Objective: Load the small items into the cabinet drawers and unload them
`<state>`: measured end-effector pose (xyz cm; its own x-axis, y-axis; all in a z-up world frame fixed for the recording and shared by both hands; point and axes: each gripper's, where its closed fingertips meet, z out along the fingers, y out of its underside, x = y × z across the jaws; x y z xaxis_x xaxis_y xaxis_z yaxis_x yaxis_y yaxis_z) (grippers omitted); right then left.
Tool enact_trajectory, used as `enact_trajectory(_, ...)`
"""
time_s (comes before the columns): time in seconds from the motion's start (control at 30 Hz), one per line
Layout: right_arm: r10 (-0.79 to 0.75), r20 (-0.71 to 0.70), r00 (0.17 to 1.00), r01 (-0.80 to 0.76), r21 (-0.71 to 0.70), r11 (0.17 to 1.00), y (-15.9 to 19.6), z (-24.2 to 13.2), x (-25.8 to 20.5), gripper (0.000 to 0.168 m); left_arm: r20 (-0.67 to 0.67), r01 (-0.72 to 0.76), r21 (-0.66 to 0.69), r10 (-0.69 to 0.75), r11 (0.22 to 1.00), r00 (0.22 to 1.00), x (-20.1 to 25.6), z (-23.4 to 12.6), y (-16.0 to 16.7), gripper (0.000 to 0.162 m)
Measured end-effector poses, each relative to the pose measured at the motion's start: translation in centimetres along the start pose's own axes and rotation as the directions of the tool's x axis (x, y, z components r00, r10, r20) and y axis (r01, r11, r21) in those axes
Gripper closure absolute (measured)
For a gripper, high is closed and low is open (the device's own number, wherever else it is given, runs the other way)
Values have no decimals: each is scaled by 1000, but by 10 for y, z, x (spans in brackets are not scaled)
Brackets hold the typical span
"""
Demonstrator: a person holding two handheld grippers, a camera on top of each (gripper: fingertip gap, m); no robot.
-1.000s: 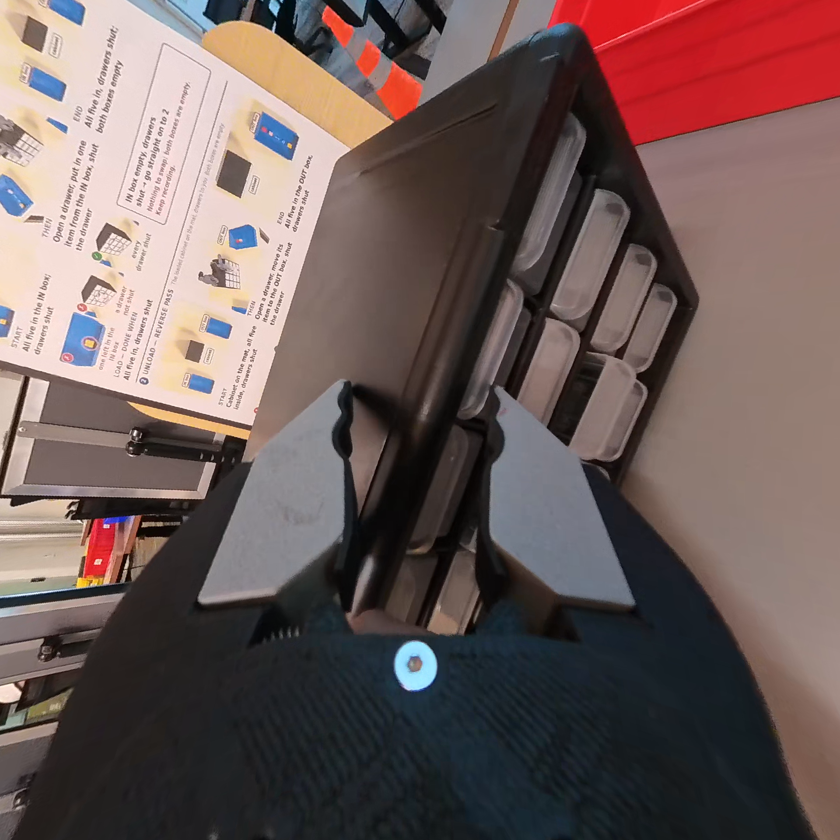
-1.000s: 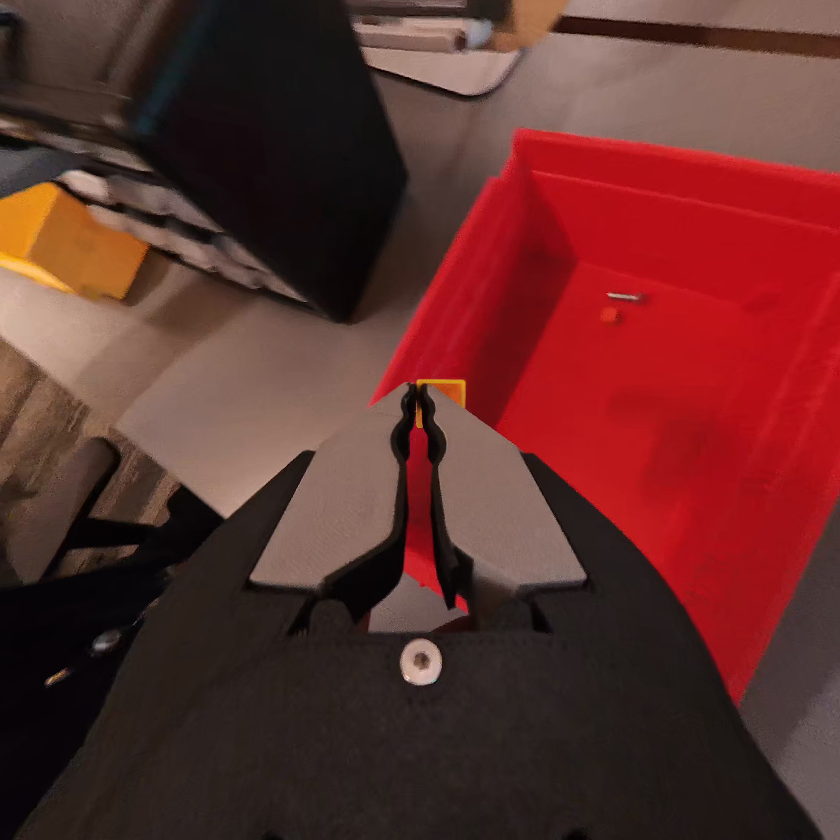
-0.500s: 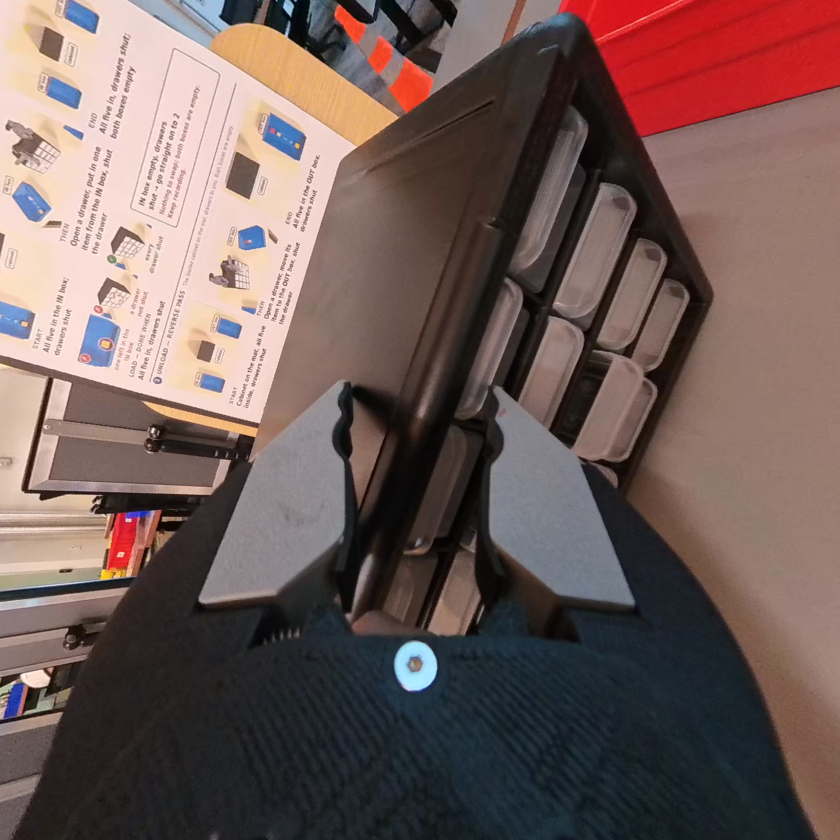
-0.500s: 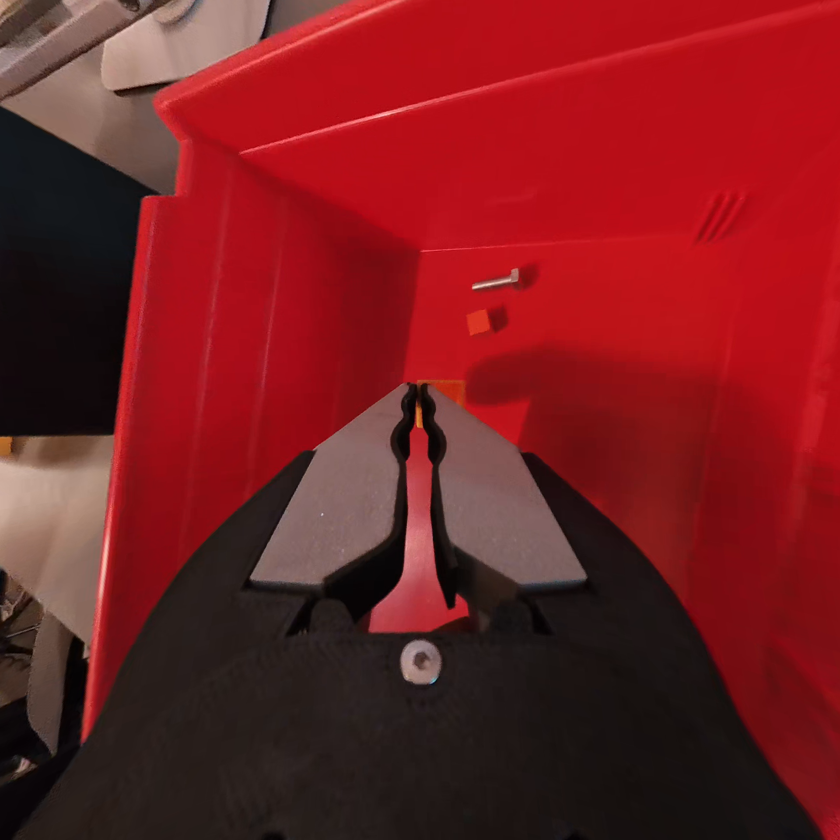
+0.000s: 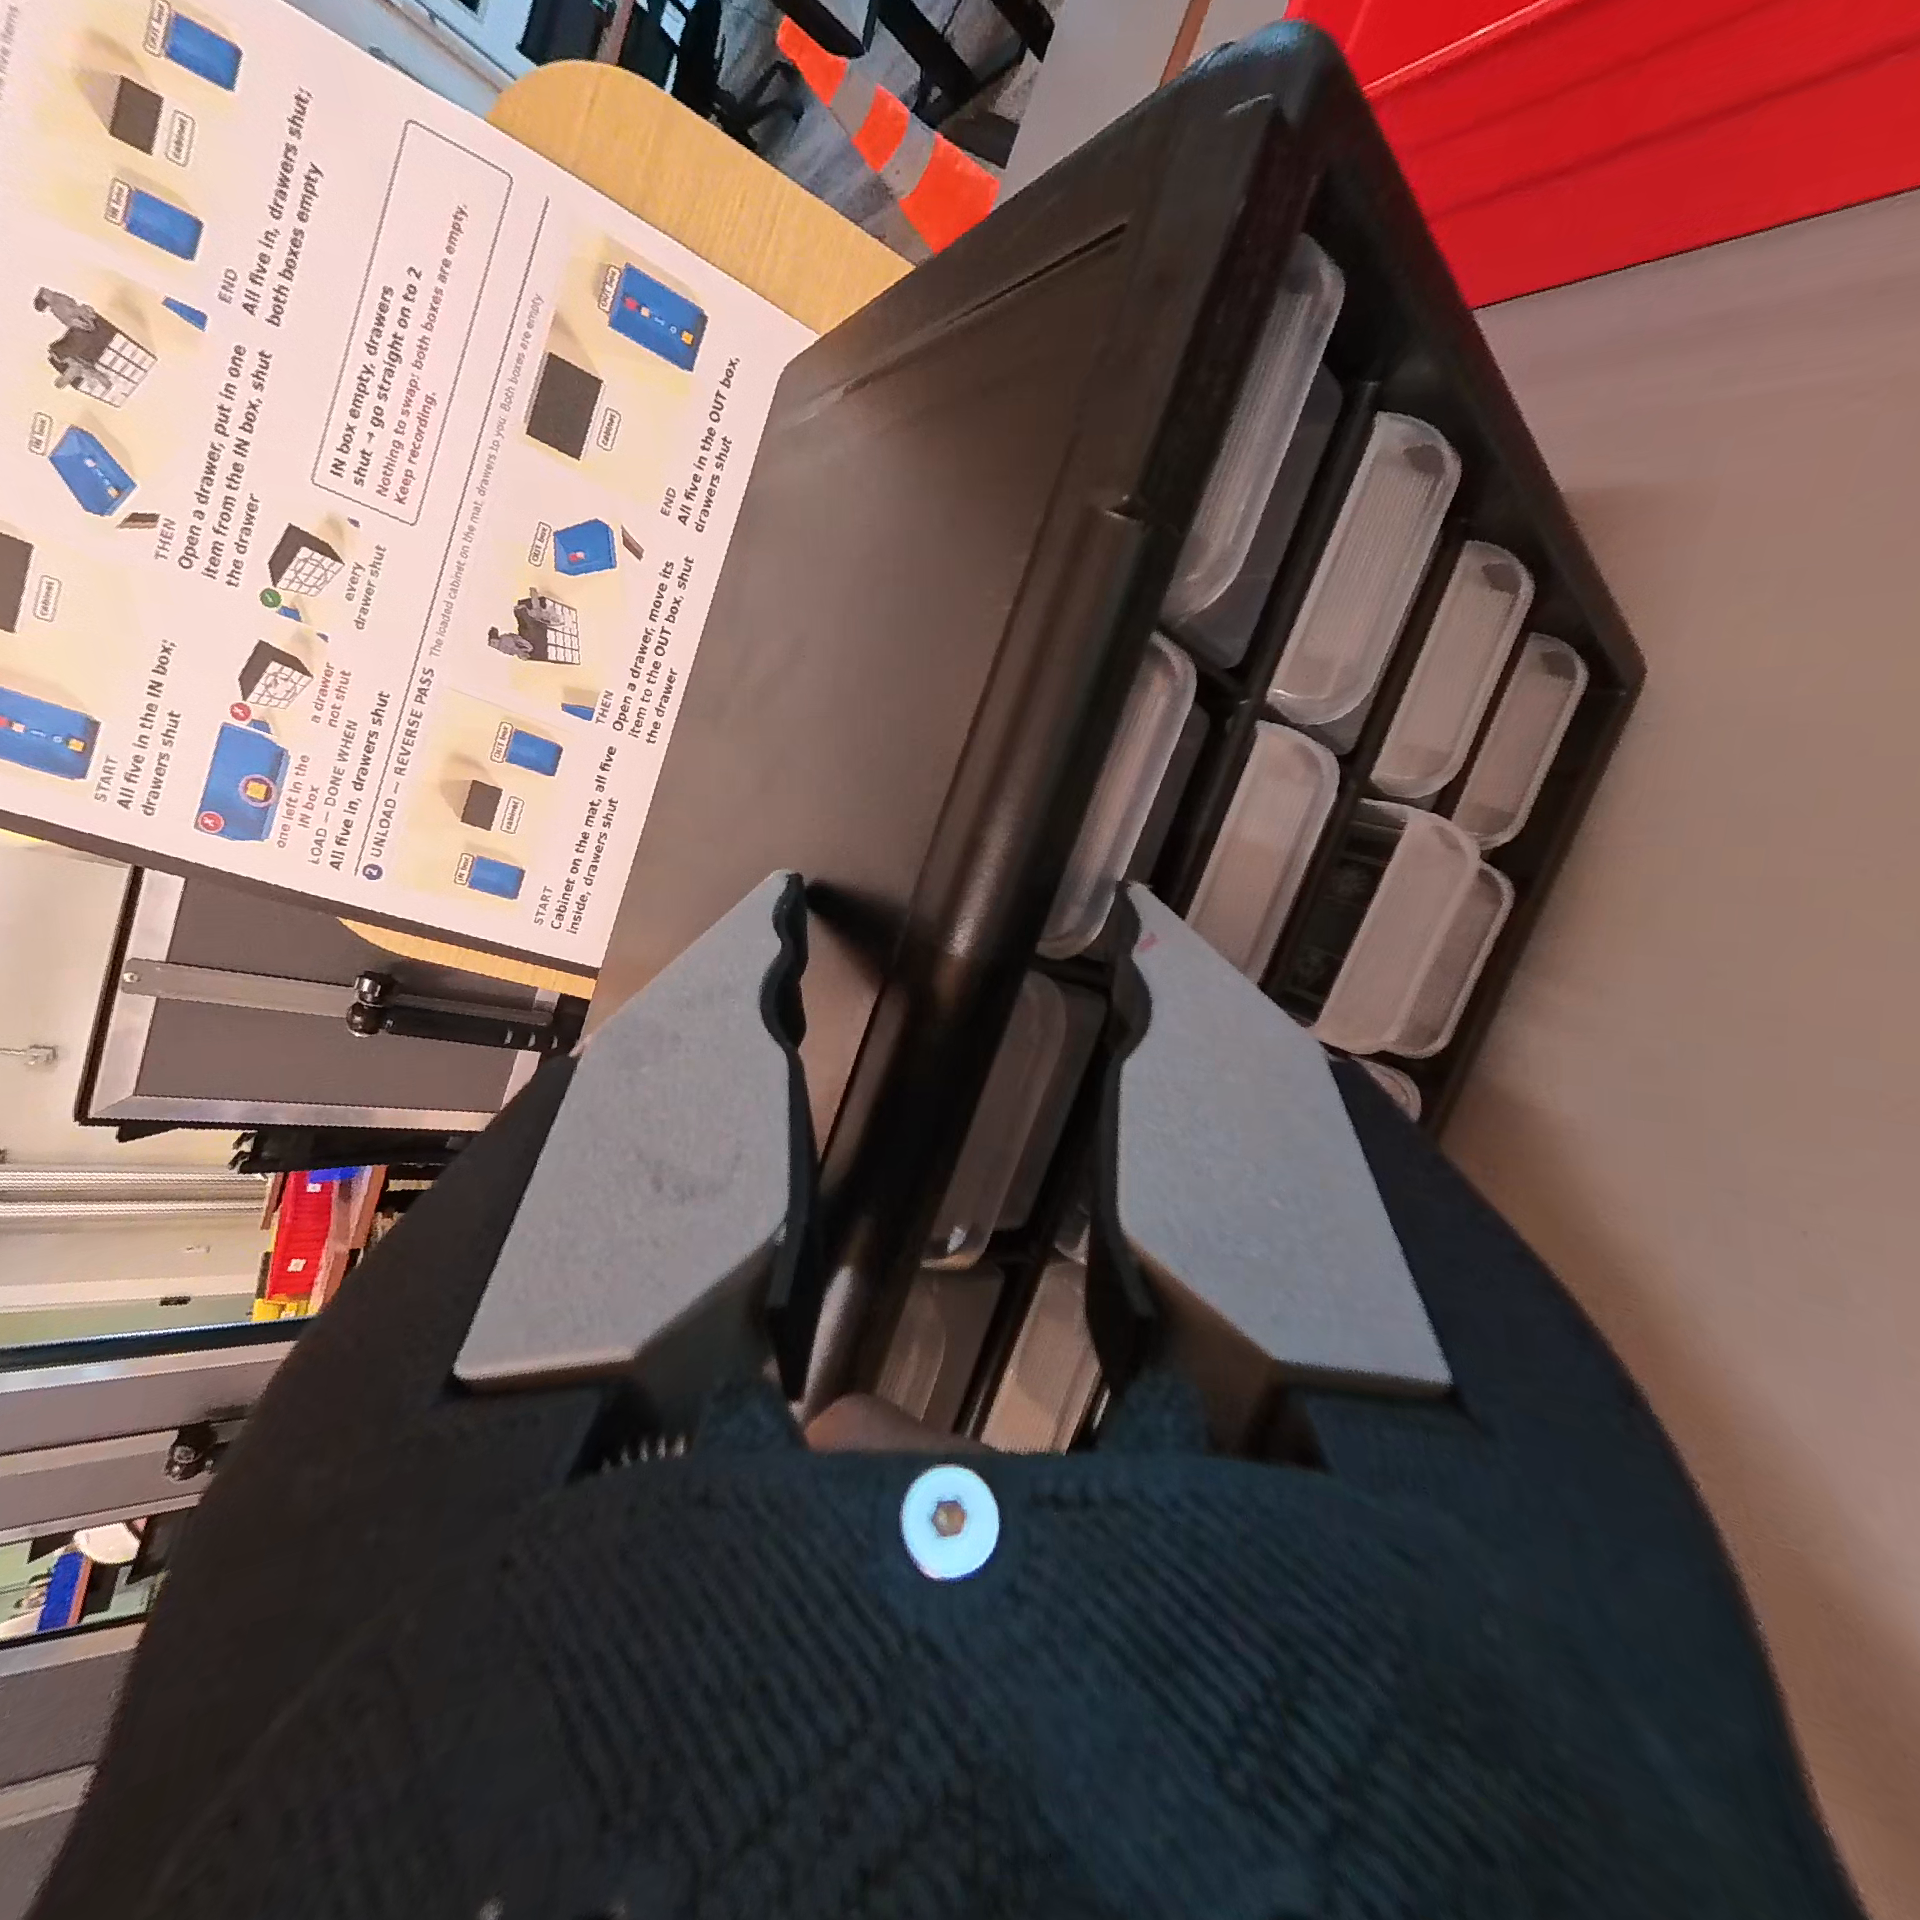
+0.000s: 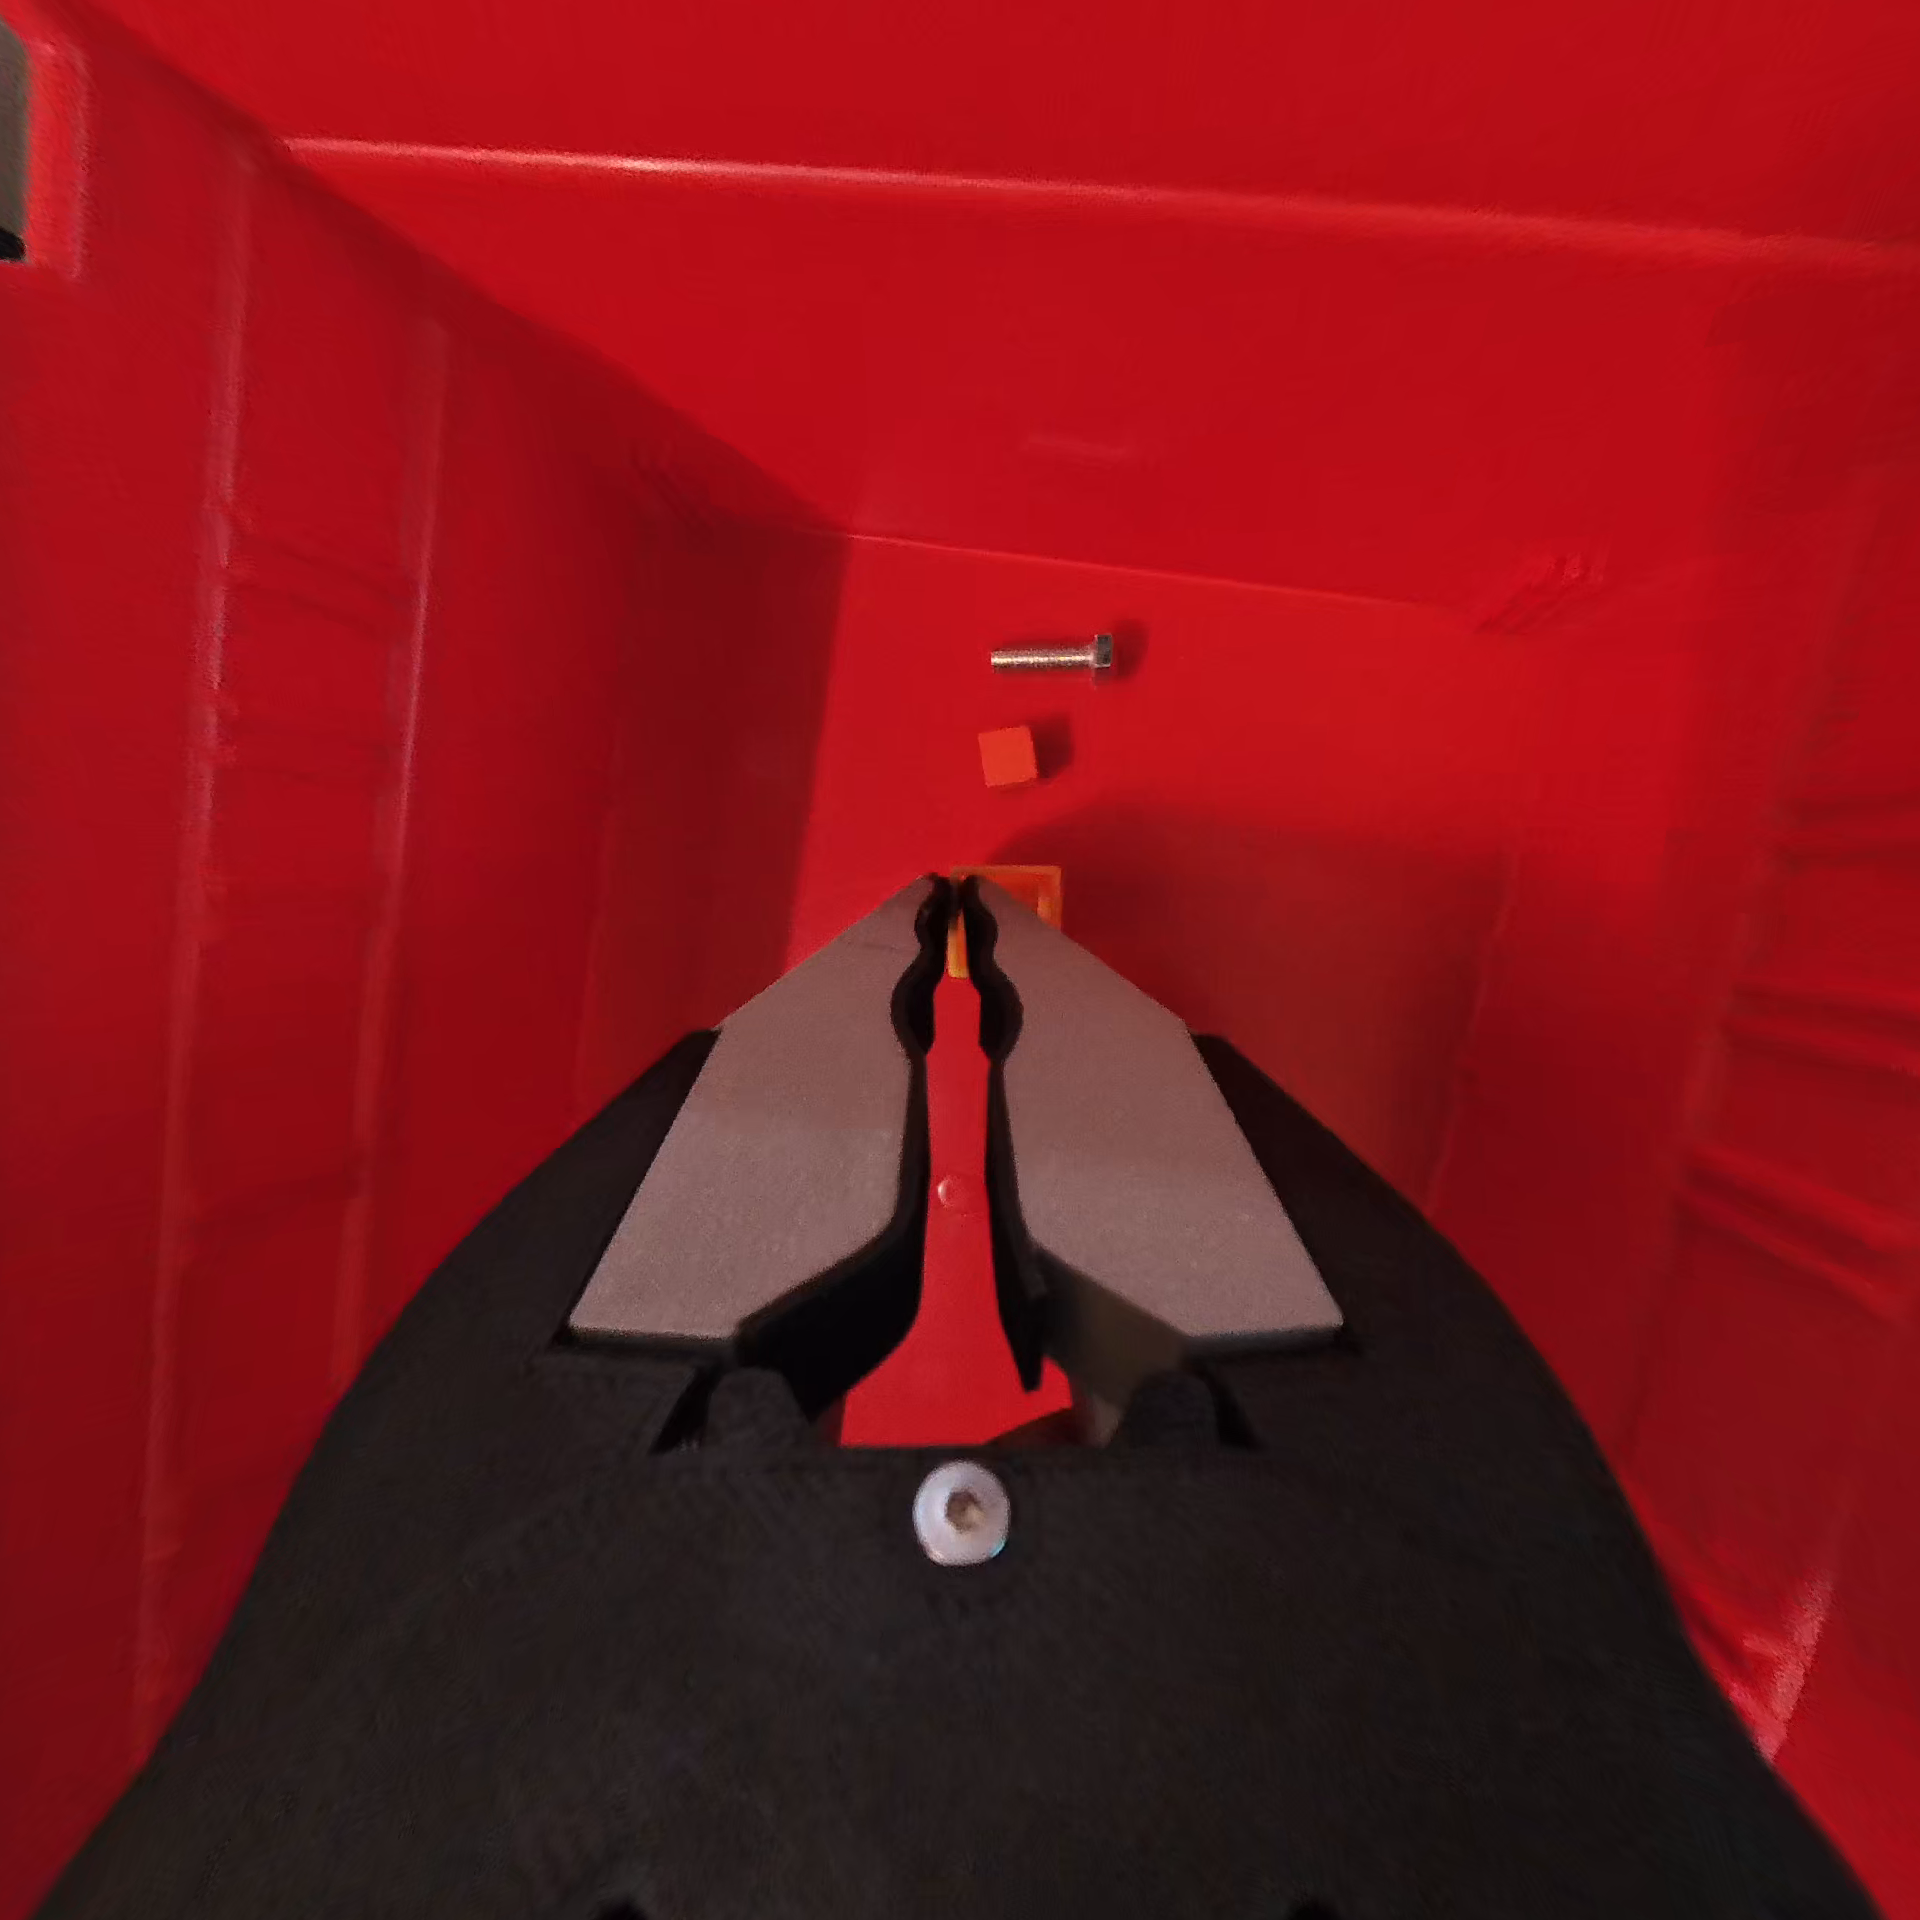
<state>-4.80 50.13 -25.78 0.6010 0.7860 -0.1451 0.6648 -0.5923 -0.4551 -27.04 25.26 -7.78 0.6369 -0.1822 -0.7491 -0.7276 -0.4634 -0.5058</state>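
Note:
In the left wrist view, the black drawer cabinet with several clear drawers stands on the grey table. My left gripper straddles the cabinet's top front edge, one finger on the top panel and one over the drawer fronts, clamped on it. In the right wrist view, my right gripper is deep inside the red bin and is shut on a small flat orange piece. A metal bolt and a small red cube lie on the bin floor just beyond the fingertips.
A printed instruction sheet stands behind the cabinet on the left. The red bin's wall shows at the top right of the left wrist view. Grey tabletop lies to the right of the cabinet. The bin's walls close in around the right gripper. About 40 cm separates my left fingertips from my right.
My right gripper moved with the orange piece from above the table beside the bin, over its rim and down inside it. The left gripper stayed on the cabinet with only a slight shift.

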Motion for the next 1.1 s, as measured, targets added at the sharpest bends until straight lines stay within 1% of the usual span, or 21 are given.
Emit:
enact_trajectory(0.03,-3,-6,1000,3,-4,1000,0,1,0,168,0,1,0,-1,1000,1000,0,0,0,105)
enact_trajectory(0.1,-5,-18,1000,5,5,1000,-1,1,1,159,-1,2,-1,-2,1000,1000,0,0,0,105)
enact_trajectory(0.17,4,-10,1000,-4,16,1000,-2,0,0,156,-2,3,-1,-3,1000,1000,0,0,0,105)
enact_trajectory(0.27,27,16,1000,-27,36,999,-4,-10,-2,141,-2,5,-3,-5,1000,1000,0,0,0,105)
enact_trajectory(0.4,2,40,999,-6,106,994,-8,-41,-11,139,-5,12,-5,-12,1000,1000,0,0,0,105)
enact_trajectory(0.5,-17,59,998,9,136,991,-4,-63,-19,139,-5,16,-11,-16,1000,1000,1,0,0,104)
enact_trajectory(0.67,-28,146,989,-2,200,980,7,-95,-39,139,1,36,-9,-36,999,999,0,0,-1,104)
enact_trajectory(0.73,-58,159,986,21,224,974,16,-106,-48,139,-6,77,1,-77,997,997,0,-4,-1,103)
enact_trajectory(0.83,-107,174,979,60,257,965,35,-120,-61,139,-63,199,55,-195,978,979,-1,-18,-5,99)
enact_trajectory(0.87,-118,180,976,68,263,962,42,-124,-64,139,-49,221,65,-218,973,975,-7,-24,-3,99)
enact_trajectory(0.93,-135,200,970,77,270,960,58,-130,-70,138,10,211,64,-212,975,977,-17,-36,6,98)
enact_trajectory(1.03,-150,236,960,81,279,957,77,-137,-78,138,99,132,42,-135,990,986,-19,-50,18,97)
enact_trajectory(1.1,-158,249,955,83,287,954,86,-140,-81,138,199,56,33,-62,998,978,-22,-54,23,97)
